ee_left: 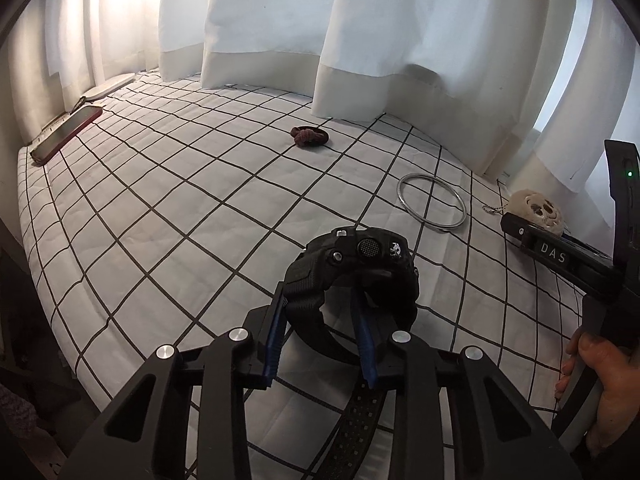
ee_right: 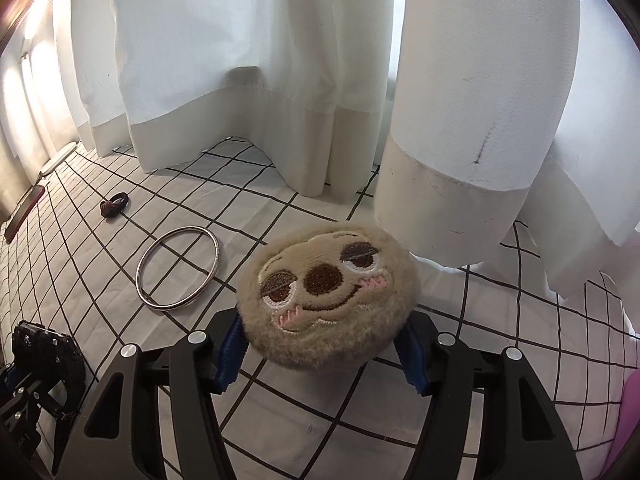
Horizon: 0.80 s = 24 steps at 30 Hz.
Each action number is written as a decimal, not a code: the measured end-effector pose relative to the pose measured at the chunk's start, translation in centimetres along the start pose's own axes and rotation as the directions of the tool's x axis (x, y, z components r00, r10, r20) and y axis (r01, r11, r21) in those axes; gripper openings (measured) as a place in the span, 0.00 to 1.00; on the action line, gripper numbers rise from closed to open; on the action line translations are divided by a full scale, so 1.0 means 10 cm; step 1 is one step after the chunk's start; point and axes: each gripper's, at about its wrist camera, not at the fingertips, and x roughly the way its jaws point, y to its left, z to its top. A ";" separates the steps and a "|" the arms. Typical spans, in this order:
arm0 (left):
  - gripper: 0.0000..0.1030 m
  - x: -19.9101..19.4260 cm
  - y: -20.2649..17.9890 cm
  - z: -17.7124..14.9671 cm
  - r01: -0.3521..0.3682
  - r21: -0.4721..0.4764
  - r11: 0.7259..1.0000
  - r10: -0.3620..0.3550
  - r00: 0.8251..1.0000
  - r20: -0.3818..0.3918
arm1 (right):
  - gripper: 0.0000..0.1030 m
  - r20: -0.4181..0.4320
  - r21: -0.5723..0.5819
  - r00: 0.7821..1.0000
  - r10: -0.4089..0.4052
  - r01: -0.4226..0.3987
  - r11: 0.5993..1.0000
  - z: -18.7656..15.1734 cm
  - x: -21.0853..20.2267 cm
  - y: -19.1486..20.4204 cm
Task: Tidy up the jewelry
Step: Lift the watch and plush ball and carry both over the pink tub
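A: How is the jewelry seen?

B: A chunky black watch with a perforated strap is pinched between the blue pads of the left gripper, above the checked bedsheet. A silver bangle lies flat toward the sheet's far edge by the curtains, and a dark red scrunchie is seen farther along that edge.

A: What is obscured?

B: The watch dial is turned away, and its strap end is cut off behind the fingers.

A: And the right gripper?

B: Its jaws are closed on a round plush sloth-face charm.
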 end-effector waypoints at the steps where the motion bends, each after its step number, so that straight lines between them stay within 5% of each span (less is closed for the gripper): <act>1: 0.29 -0.01 0.01 0.01 0.004 0.002 1.000 -0.004 1.000 -0.001 | 0.59 0.003 0.005 1.000 0.003 -0.003 1.000 0.00 -0.02 0.00; 24: 0.19 -0.24 0.39 0.42 0.086 0.106 0.991 -0.089 0.996 0.023 | 0.59 0.042 0.110 0.999 -0.023 0.018 0.994 0.00 -0.49 0.29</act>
